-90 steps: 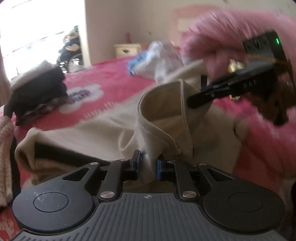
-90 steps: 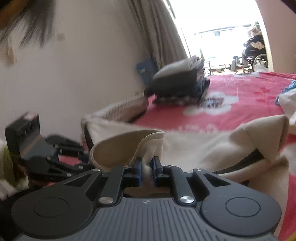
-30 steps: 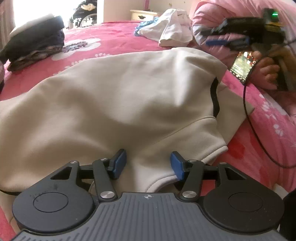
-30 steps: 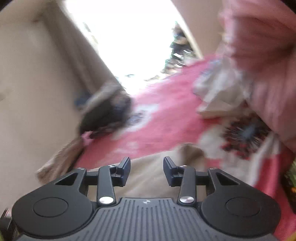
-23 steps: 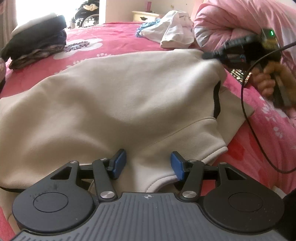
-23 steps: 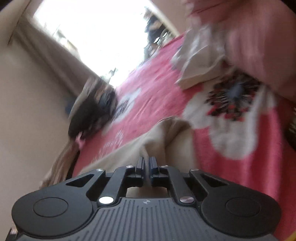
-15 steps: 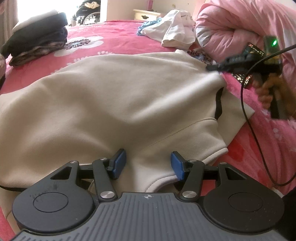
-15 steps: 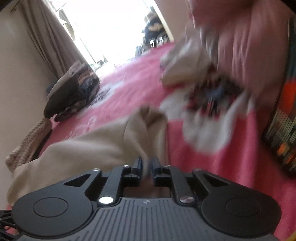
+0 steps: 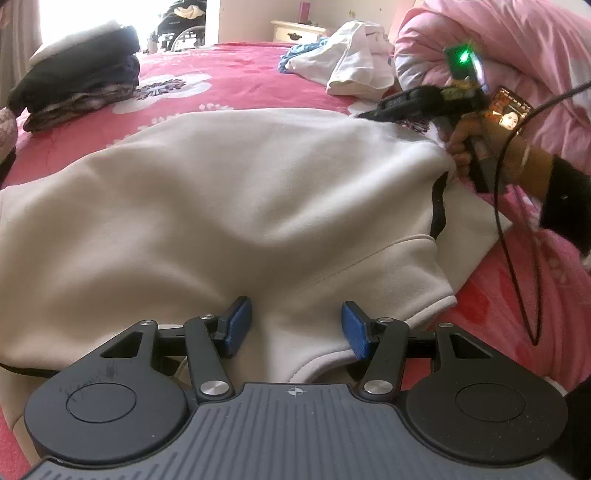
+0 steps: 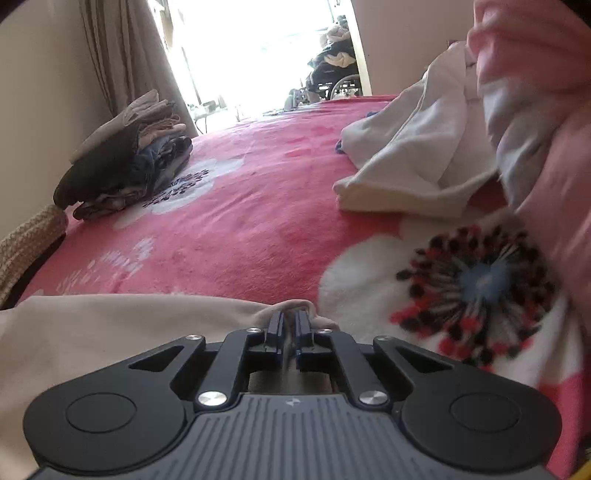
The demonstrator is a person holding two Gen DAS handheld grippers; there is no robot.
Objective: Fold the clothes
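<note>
A cream sweatshirt (image 9: 240, 192) lies spread flat on the red flowered bed cover (image 9: 240, 85). My left gripper (image 9: 295, 317) hovers open at the near hem, its blue pads (image 9: 238, 321) on either side of the cloth and apart from it. At the garment's far right corner a hand (image 9: 465, 136) holds my right gripper (image 9: 365, 114). In the right wrist view that gripper (image 10: 291, 321) has its jaws closing tight on a small pinch of the sweatshirt's (image 10: 110, 332) edge, low over the bed.
A stack of folded dark clothes (image 9: 81, 88) sits at the far left of the bed. A loose white garment (image 9: 354, 62) and a pink duvet (image 9: 517, 55) lie at the far right. A black cable (image 9: 517, 280) hangs from the right gripper. A nightstand (image 9: 299, 31) stands beyond.
My right gripper came down onto the sweatshirt's far corner and shut on its edge. The sweatshirt settled flatter. My left gripper stayed open in place.
</note>
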